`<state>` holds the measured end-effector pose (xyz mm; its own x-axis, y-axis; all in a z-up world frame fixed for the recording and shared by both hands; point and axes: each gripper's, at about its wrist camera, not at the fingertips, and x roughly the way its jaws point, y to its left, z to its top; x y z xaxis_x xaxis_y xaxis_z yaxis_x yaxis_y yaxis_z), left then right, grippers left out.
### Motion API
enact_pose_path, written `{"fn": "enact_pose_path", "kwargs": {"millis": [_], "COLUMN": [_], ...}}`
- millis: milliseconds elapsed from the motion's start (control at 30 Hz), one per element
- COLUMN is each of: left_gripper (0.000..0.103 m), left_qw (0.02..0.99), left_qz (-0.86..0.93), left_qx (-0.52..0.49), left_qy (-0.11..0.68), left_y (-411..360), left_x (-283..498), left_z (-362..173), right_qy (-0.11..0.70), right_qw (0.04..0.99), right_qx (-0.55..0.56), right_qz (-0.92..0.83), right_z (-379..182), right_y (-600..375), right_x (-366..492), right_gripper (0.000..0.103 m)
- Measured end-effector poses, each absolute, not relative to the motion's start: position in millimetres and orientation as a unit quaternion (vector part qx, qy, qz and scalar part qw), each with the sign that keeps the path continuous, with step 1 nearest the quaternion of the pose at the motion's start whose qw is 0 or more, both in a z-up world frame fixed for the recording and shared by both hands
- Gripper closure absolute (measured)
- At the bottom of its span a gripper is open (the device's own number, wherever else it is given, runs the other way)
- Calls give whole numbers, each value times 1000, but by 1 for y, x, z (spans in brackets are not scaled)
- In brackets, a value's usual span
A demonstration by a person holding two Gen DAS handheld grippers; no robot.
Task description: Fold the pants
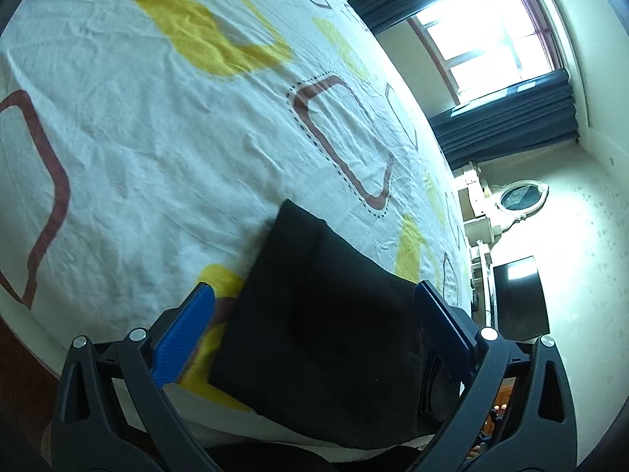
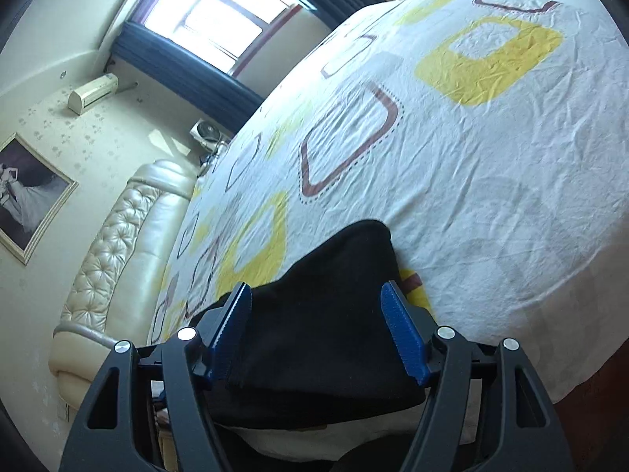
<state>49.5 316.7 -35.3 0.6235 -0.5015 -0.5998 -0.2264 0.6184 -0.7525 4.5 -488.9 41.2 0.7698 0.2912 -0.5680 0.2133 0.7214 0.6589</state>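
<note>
Black pants (image 1: 326,326) lying in a small folded bundle near the edge of the bed sheet (image 1: 157,149). Left gripper (image 1: 314,330) and right gripper (image 2: 318,330) both wide open around it — holding nothing. Looks nearly done. Next, probably: pat flat, or pull both away gently.

I see my white bedsheet (image 1: 157,149) with yellow and brown squares, a tufted cream headboard (image 2: 118,236), a framed picture (image 2: 27,200), dark curtains (image 1: 507,122) and 1 bright window (image 1: 487,35).
</note>
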Motion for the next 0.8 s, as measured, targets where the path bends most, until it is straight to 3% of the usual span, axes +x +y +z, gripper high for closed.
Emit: {"fn": "enact_pose_path", "kwargs": {"millis": [567,633,667,700,800], "left_gripper": [2,15,57,64,65], "left_qw": [751,755,751,743,725], "left_qz": [-234,-244,-251,-243,-249], "left_qx": [-338,-314,-311,-317,-366], "left_qy": [517,521,527,537,527], "left_y": [303,294,289,286,292], "left_x": [121,122,123,125,124], "left_z": [-64,-60,-62,-68,-79], "right_qy": [346,346,348,351,358], "right_qw": [841,841,840,839,833], "right_qx": [415,417,416,417,422], "right_qz": [11,12,11,11,10], "right_z": [27,25,23,22,16], "right_y": [-483,-482,-482,-482,-483], "right_x": [1,2,2,3,4], "right_gripper": [34,34,34,34,34]}}
